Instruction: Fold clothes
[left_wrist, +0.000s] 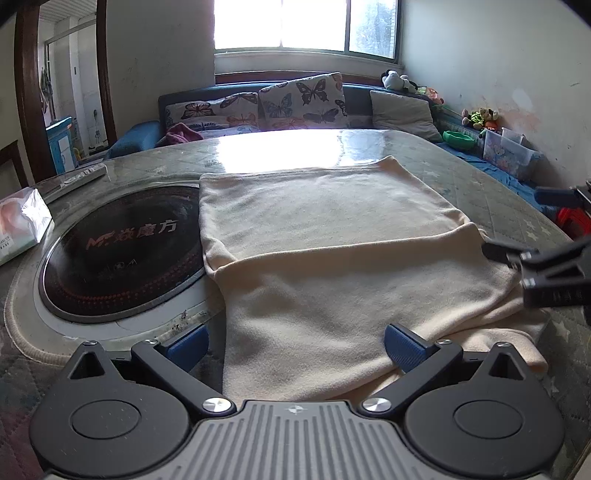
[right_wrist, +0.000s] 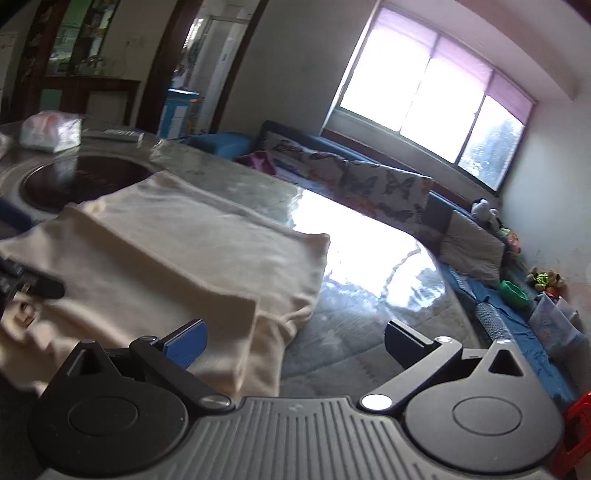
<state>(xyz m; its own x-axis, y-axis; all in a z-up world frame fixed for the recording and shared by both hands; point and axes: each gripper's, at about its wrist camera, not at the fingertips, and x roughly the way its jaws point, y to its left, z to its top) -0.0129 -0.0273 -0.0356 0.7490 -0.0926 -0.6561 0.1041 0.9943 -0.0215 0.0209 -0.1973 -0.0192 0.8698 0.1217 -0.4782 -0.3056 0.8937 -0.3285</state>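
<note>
A cream garment (left_wrist: 332, 251) lies folded in layers on the round table (left_wrist: 498, 195), with a folded-over flap across its near half. My left gripper (left_wrist: 295, 347) is open and empty at the garment's near edge, its jaws wide on either side of the cloth's left part. My right gripper (right_wrist: 295, 343) is open and empty over the garment's (right_wrist: 177, 251) right near corner; it also shows in the left wrist view (left_wrist: 517, 229) at the garment's right edge. The left gripper's finger (right_wrist: 40, 284) shows at the left of the right wrist view.
A dark round induction hob (left_wrist: 122, 251) is set into the table left of the garment. A tissue pack (left_wrist: 22, 221) and a remote (left_wrist: 85, 175) lie at the far left. A sofa with butterfly cushions (left_wrist: 303, 99) stands behind the table, and toys and a plastic box (left_wrist: 513, 151) are at the right.
</note>
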